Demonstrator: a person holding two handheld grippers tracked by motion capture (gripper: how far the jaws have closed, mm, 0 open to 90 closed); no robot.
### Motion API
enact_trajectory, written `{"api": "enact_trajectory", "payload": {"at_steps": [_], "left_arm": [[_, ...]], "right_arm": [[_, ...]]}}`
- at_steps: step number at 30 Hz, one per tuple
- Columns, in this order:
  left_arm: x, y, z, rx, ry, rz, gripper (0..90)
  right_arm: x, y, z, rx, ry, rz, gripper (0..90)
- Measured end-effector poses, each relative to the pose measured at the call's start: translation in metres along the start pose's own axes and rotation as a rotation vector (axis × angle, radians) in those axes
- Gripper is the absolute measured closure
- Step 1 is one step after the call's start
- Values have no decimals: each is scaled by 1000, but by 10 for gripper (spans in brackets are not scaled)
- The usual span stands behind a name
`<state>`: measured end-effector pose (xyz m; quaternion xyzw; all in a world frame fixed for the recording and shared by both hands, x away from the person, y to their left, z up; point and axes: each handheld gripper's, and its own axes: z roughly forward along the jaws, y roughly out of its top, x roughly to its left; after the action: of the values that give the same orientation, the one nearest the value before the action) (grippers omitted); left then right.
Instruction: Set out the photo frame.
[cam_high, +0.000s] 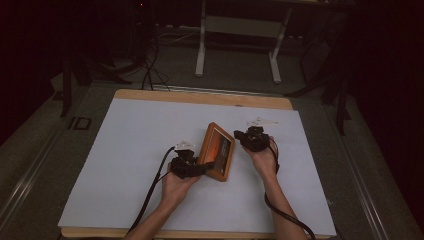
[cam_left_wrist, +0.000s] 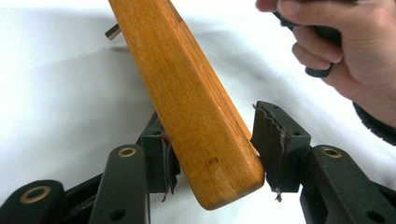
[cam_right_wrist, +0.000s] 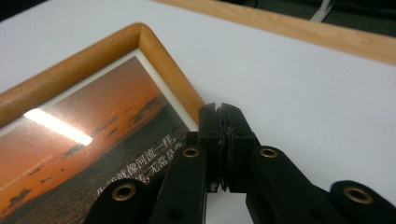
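Note:
A wooden picture frame (cam_high: 218, 151) holding an orange sunset print with white lettering stands tilted on edge at the middle of the white sheet. My left gripper (cam_high: 189, 165) is shut on the frame's near left edge; in the left gripper view the wood (cam_left_wrist: 187, 93) sits between both pads, with my left gripper (cam_left_wrist: 212, 140) closed at its rounded lower corner. My right gripper (cam_high: 252, 137) hovers just right of the frame. In the right gripper view my right gripper (cam_right_wrist: 219, 112) has its jaws pressed together with nothing between them, the tips beside the frame's border (cam_right_wrist: 168, 70).
A white sheet (cam_high: 140, 140) covers the wooden table (cam_high: 200, 97). A small metal peg (cam_left_wrist: 112, 31) sticks out behind the frame. The person's right hand (cam_left_wrist: 345, 51) is beyond the frame. A white stand (cam_high: 237, 30) and cables lie on the floor behind.

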<state>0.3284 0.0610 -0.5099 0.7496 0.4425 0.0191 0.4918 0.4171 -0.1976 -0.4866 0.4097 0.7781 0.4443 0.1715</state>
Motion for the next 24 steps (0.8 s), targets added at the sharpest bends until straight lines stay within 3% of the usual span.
{"api": "enact_trajectory", "payload": {"at_steps": [10, 24], "left_arm": [[-9, 3, 2, -15, -7, 9, 597], [-35, 12, 13, -24, 10, 91, 679]], "right_arm": [[-2, 5, -27, -44, 5, -15, 789], [0, 16, -64, -106, -5, -77, 764]]}}
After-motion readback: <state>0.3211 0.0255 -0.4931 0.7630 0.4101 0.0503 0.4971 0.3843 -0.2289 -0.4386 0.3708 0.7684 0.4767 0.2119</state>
